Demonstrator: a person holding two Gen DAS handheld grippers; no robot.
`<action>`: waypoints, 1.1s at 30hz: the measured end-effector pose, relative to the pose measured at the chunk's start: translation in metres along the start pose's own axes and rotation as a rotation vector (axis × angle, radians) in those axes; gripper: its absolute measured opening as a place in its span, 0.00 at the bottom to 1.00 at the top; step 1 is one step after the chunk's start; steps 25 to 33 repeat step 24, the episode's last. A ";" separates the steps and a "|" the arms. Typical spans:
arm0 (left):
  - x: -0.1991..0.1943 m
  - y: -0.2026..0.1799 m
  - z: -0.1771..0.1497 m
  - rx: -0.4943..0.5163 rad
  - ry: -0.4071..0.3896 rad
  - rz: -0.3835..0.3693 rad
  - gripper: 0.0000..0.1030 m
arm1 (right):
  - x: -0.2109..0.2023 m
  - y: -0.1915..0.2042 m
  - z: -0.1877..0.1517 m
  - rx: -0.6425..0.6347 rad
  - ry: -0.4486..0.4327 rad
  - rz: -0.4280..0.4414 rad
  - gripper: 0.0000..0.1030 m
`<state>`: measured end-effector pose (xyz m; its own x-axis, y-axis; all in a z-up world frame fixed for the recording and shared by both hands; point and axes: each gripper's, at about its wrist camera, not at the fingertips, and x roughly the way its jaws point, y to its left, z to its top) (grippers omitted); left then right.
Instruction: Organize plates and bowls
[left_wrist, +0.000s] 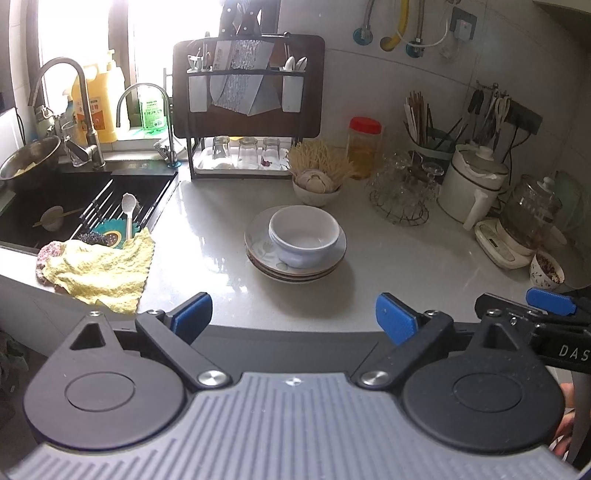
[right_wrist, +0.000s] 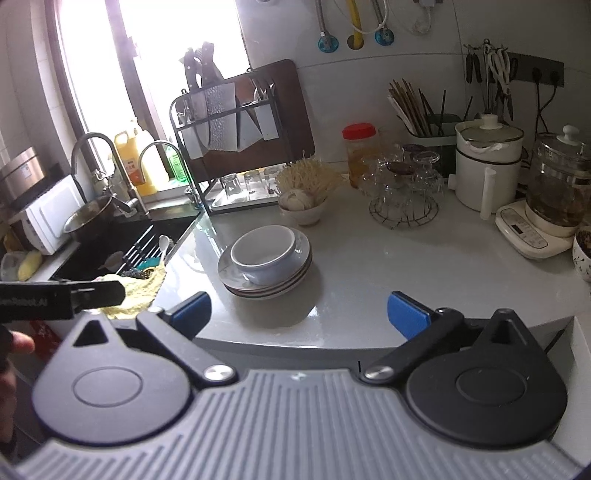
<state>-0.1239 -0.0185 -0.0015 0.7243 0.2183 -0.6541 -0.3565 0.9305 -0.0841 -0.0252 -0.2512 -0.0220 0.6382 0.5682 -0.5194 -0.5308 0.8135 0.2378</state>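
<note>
Centrally on the counter (left_wrist: 406, 258), a white bowl (left_wrist: 303, 234) is seen resting on stacked plates (left_wrist: 295, 267). Nearer, the left gripper (left_wrist: 293, 319) and right gripper (right_wrist: 299, 314) are held spread wide, gripping nothing, well apart from the stack.

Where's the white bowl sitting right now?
In both views, the white bowl sits upright atop the stack of plates mid-counter, right of the sink, in front of both open tools.
</note>
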 end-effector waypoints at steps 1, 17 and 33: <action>0.000 0.000 -0.001 -0.001 0.002 -0.002 0.95 | -0.001 0.000 0.000 -0.002 -0.002 -0.003 1.00; 0.001 0.004 -0.005 -0.002 0.012 -0.005 0.97 | -0.003 0.005 -0.002 0.002 -0.007 -0.003 1.00; 0.001 0.006 -0.006 -0.014 0.016 -0.008 0.97 | -0.003 0.004 -0.001 -0.004 -0.011 -0.002 1.00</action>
